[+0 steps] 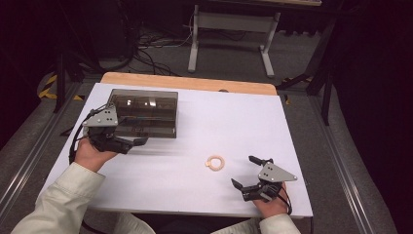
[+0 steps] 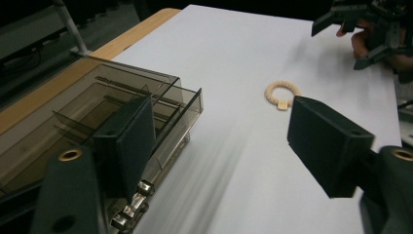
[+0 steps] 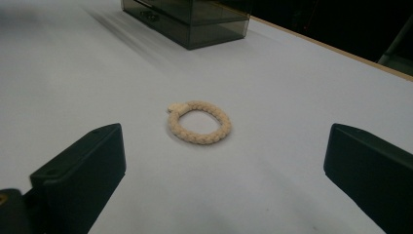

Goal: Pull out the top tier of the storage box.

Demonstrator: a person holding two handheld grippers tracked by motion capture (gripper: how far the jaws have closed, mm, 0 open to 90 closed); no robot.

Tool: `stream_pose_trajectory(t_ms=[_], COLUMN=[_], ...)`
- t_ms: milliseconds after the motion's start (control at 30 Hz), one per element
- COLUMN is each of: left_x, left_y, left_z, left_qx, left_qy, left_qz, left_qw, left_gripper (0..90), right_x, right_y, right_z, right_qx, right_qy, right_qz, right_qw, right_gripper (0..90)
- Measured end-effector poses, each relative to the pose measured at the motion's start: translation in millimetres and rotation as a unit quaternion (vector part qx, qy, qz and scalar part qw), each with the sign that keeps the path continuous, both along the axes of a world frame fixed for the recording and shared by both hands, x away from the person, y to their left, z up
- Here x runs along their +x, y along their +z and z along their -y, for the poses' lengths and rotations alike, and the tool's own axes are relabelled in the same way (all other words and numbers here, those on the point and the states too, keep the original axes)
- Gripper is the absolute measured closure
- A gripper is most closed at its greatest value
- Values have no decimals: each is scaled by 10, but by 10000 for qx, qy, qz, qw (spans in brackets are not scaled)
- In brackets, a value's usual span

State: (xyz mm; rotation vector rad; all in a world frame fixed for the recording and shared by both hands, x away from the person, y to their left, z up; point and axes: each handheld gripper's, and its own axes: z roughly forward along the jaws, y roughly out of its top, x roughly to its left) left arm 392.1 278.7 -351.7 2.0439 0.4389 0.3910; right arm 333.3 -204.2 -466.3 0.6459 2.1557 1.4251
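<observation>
Left hand-held gripper (image 1: 138, 142) sits at the near corner of the smoky transparent box (image 1: 146, 113), its jaws spread apart with nothing pressed between them. In the left gripper view one black jaw stands just in front of the box's near wall (image 2: 160, 131), by the small metal catches at its lower edge, while the other jaw hangs over bare white worktop (image 2: 234, 63); whether the first jaw touches the wall cannot be told. The box has thin inner dividers that split it into compartments, and it rests on the far left part of the worktop, close to the light wooden strip along the far edge (image 1: 190, 83).

Over at the near right, the right hand-held gripper (image 1: 245, 171) is held low above the worktop (image 1: 204, 122) with its jaws wide open and empty. The right gripper view looks straight between those jaws at a cream braided ring (image 3: 198, 122), which lies flat on the white surface a little ahead of them, touching neither. A small flat tab sticks out from the ring's edge. In the high view the ring (image 1: 215, 163) lies just left of the right gripper and well apart from the box. The person's pale sleeve (image 1: 58, 204) enters from the bottom left.
</observation>
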Motion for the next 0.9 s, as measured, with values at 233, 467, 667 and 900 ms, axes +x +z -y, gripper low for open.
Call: stream_pose_trajectory(t_ms=[233, 467, 667, 900], left_x=[97, 217, 298, 393], left_y=[59, 97, 119, 128], left_z=[4, 34, 70, 136], left_qx=[497, 997, 1236, 1644], left_qy=[-72, -80, -128, -148], left_qz=[-44, -236, -314, -517], left_qw=[9987, 9947, 9918, 9849], left_gripper=[389, 423, 429, 450], right_x=[1, -1, 0, 4], right_y=[-2, -2, -2, -5], right_z=[-3, -5, -5, -9], right_qx=[1, -1, -1, -16], right_qy=[-4, 3, 11, 10], right_qz=[-6, -19, -20, -21], right_qw=[10000, 10000, 10000, 10000], right_gripper=[22, 22, 22, 23])
